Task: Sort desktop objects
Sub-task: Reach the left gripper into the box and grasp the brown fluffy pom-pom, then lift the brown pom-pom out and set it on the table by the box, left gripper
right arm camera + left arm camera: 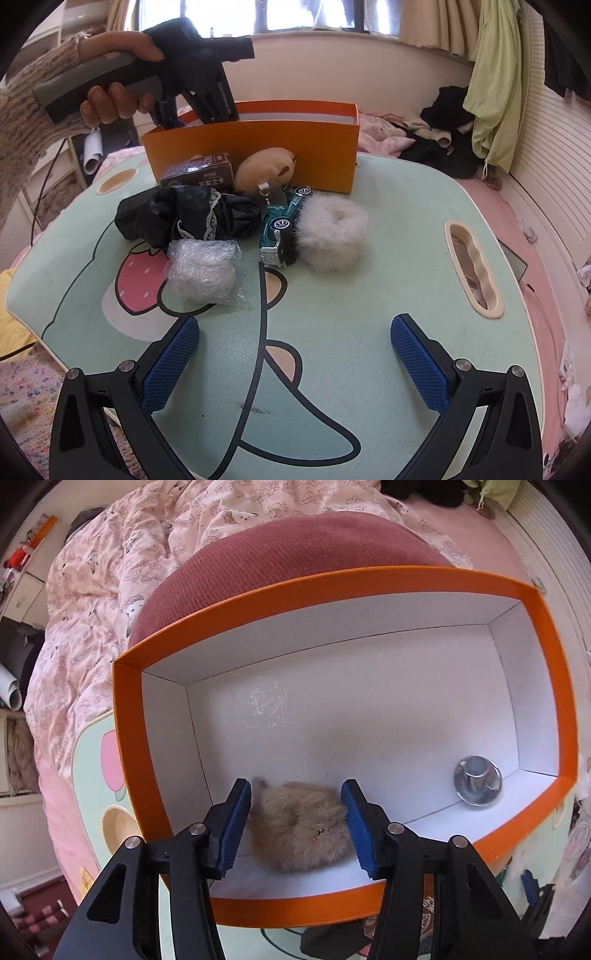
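Left wrist view: the left gripper point(295, 812) points down into the orange box point(554, 686), whose inside is white. Its blue pads point(232, 827) press on either side of a tan furry pompom point(299, 823) that lies on the box floor near the corner closest to the camera. A shiny round metal piece point(477, 785) lies on the same floor, well apart from the pompom, by the opposite short wall. Behind the box are a dusty-red cushion point(295, 554) and a pink floral quilt point(110, 590).

Right wrist view: the right gripper point(295, 362) hovers above the mint-green cartoon table point(369, 295), jaws wide apart with nothing between them. A hand point(110, 103) in a knitted sleeve holds the left gripper's handle over the box point(258, 155); lettering on the tool's body reads roughly "GenRobot". In front of the box stand a brown carton point(199, 171) printed "答案之卡" and a tan plush keychain point(266, 170). Nearer the camera than these lie a black lace-trimmed bundle point(184, 218), a green toy car point(280, 229) with "VW" emblems on its wheels, a white fur scrunchie point(332, 236) touching the car, and a clear plastic-wrapped packet point(203, 273).
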A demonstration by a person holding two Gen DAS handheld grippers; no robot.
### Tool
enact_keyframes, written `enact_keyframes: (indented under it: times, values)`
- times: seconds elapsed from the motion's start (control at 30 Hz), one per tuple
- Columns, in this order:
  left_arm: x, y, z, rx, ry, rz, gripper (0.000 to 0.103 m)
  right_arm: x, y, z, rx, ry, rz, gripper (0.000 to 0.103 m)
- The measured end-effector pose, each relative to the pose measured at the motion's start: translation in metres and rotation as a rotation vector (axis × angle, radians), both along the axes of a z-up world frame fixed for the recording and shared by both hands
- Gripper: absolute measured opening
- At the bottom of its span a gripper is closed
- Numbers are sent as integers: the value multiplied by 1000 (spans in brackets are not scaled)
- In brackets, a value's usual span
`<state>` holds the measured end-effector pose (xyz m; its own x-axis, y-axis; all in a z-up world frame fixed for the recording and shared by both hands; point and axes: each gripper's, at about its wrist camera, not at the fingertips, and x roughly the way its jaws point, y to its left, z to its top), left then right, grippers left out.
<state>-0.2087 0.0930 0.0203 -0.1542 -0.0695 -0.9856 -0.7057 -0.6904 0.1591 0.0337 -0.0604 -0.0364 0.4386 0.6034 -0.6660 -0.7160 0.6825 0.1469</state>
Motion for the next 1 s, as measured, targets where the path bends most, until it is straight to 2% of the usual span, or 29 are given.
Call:
enact_keyframes:
  times: [0.07,0.1,0.17,0.27,0.3,0.33,0.43,0.6,0.67,0.7,0.73,0.83,0.9,0.93,1.0]
  values:
    - [4,1,-1,-4,50,-25,46,0,0,0,1,1,-3,103]
    - [6,2,0,23,42,-43,24,0,0,0,2,1,-4,103]
    - [5,0,0,38,18,-38,21,0,0,1,2,1,-10,103]
    - [3,-1,4,56,38,-45,15,0,0,0,3,1,-17,103]
    - [1,-2,8,76,28,-42,4,0,0,0,2,1,-18,103]
    - [-1,-4,14,107,16,-37,0,0,-1,0,3,1,-20,103]
    - [-2,-10,36,190,7,-34,0,-1,0,0,4,2,-28,103]
    - [3,-19,73,279,16,-57,0,0,0,0,4,2,-30,103]
    - [4,-21,77,288,-2,-63,0,-1,0,0,5,2,-32,103]
    - [4,-20,71,255,-27,-63,3,-1,0,0,5,2,-34,103]
    - [2,-18,63,204,-52,-56,12,-1,0,0,4,2,-34,103]
    - [-2,-13,35,74,-80,-25,15,-1,0,0,5,1,-37,103]
    - [-3,-7,22,29,-94,-28,16,-1,0,0,6,2,-40,103]
    - [-4,-4,17,7,-87,-27,24,-1,-1,0,6,2,-41,103]
    - [-7,1,9,-31,-80,-24,30,-1,0,0,8,2,-46,103]
